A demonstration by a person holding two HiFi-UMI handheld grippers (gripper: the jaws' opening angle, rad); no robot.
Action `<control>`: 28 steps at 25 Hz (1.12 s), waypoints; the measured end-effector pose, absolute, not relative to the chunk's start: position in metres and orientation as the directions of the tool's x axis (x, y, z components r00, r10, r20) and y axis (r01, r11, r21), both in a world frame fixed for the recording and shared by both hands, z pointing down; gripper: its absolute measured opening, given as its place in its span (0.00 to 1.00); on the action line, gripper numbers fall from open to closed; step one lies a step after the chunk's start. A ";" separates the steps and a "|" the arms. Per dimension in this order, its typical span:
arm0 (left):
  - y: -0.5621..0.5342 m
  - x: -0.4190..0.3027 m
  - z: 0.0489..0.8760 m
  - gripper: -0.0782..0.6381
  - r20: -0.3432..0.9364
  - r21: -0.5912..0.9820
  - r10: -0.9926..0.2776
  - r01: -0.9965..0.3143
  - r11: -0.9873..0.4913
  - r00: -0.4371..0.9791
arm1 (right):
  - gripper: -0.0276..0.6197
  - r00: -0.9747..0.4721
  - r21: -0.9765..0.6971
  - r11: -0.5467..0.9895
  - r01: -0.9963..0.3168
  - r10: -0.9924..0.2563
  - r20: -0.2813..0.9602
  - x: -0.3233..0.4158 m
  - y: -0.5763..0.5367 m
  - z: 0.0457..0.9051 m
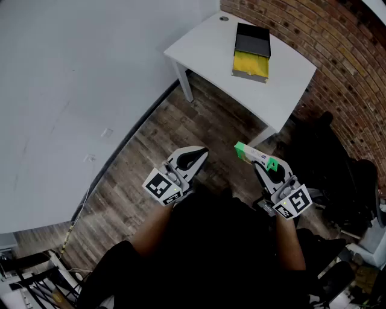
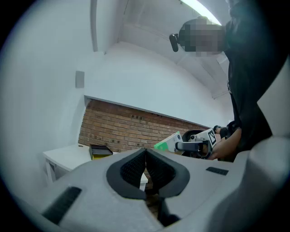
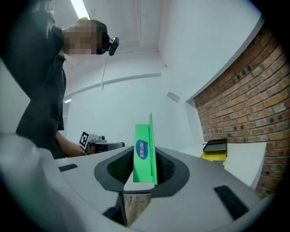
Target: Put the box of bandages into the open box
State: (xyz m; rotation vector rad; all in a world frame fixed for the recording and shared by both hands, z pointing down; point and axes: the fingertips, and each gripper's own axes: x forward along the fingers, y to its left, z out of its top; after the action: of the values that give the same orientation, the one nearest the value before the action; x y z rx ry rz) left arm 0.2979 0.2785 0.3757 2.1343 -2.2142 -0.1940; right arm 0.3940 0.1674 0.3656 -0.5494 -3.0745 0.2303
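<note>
Gripping the box of bandages (image 1: pixel 246 151) upright, the right tongs (image 1: pixel 260 164) should carry it level to the open box (image 1: pixel 251 51), well ahead on the tabletop (image 1: pixel 199 45); the left tongs (image 1: pixel 194 158) are closed, empty.

Right gripper (image 1: pixel 258 162) clamps the box of bandages (image 1: pixel 247 151) — open box (image 1: pixel 251 52) sits well apart on the table (image 1: pixel 202 43).

Table (image 1: pixel 289 78): white, rectangular top on white legs, one long edge beside the brick wall (image 1: pixel 338 42); stood on dark wood-plank floor (image 1: pixel 157 139).
- Open box (image 1: pixel 251 53): black with yellow inside, lay near the top's middle, askew to the edges.
- Small round mark (image 1: pixel 224 19): at the far corner; nature unclear.
</note>
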 end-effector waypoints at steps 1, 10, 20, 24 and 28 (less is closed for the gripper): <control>0.278 0.299 0.375 0.13 -0.044 0.131 -0.998 -0.991 0.032 -0.039 | 0.18 -0.938 -0.145 0.928 0.344 0.346 -0.015 0.394 0.167 0.366; 0.282 0.311 0.376 0.13 -0.041 0.134 -0.998 -0.990 0.031 -0.037 | 0.18 -0.936 -0.157 0.923 0.352 0.352 -0.029 0.401 0.167 0.364; 0.280 0.318 0.375 0.13 -0.036 0.127 -0.998 -0.991 0.052 -0.057 | 0.18 -0.924 -0.196 0.903 0.382 0.376 -0.066 0.409 0.167 0.365; 0.281 0.318 0.372 0.13 -0.037 0.130 -0.998 -0.990 0.046 -0.051 | 0.18 -0.918 -0.197 0.897 0.396 0.388 -0.077 0.410 0.163 0.361; 0.282 0.317 0.370 0.13 -0.039 0.139 -0.998 -0.989 0.047 -0.053 | 0.18 -0.914 -0.202 0.891 0.406 0.396 -0.089 0.409 0.160 0.358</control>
State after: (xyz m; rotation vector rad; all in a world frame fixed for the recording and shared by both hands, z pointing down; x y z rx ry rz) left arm 0.3168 0.2820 0.3705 2.1135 -2.2234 -0.1963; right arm 0.4092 0.1602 0.3583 -0.6574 -3.0989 0.3466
